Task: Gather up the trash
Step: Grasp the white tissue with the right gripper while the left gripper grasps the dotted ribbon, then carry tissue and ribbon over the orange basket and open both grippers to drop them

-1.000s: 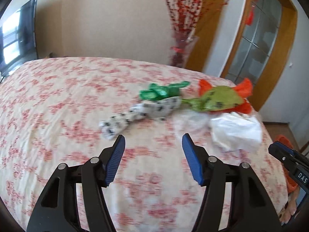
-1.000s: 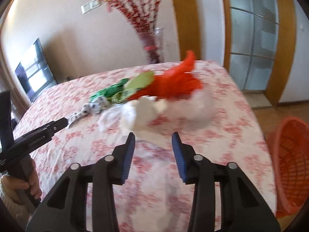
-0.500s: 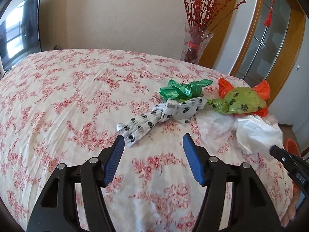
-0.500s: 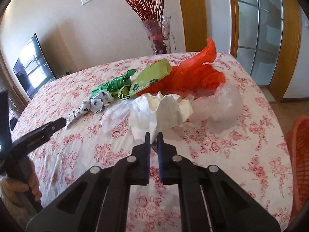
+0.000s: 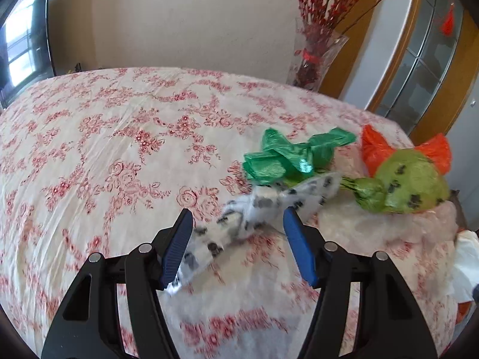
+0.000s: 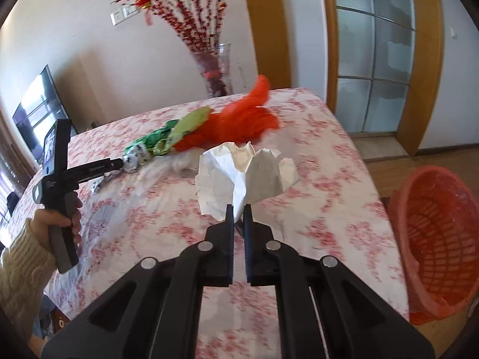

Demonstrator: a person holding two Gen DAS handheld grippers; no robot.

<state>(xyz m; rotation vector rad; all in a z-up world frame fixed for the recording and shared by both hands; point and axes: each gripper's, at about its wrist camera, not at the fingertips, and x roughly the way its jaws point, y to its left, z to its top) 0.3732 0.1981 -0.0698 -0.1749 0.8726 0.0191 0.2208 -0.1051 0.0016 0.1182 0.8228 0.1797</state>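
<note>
My left gripper (image 5: 236,224) is open, its blue pads either side of a white bag with black paw prints (image 5: 257,206) lying on the floral bedspread (image 5: 119,149). Beyond it lie a green bag (image 5: 287,155), a light green paw-print bag (image 5: 410,185), an orange bag (image 5: 374,149) and clear plastic (image 5: 374,227). My right gripper (image 6: 238,209) is shut on a crumpled white paper (image 6: 245,176), lifted a little off the bed. The left gripper (image 6: 119,164) shows in the right wrist view, near the bag pile (image 6: 209,131).
An orange plastic basket (image 6: 437,239) stands on the floor to the right of the bed. A glass vase with red branches (image 5: 314,56) stands behind the bed. A TV (image 5: 24,45) hangs at left. A glass door (image 6: 374,68) is at right.
My left gripper moved forward until the paw-print bag lies between its open pads. My right gripper closed on the white paper and raised it, swinging toward the basket side.
</note>
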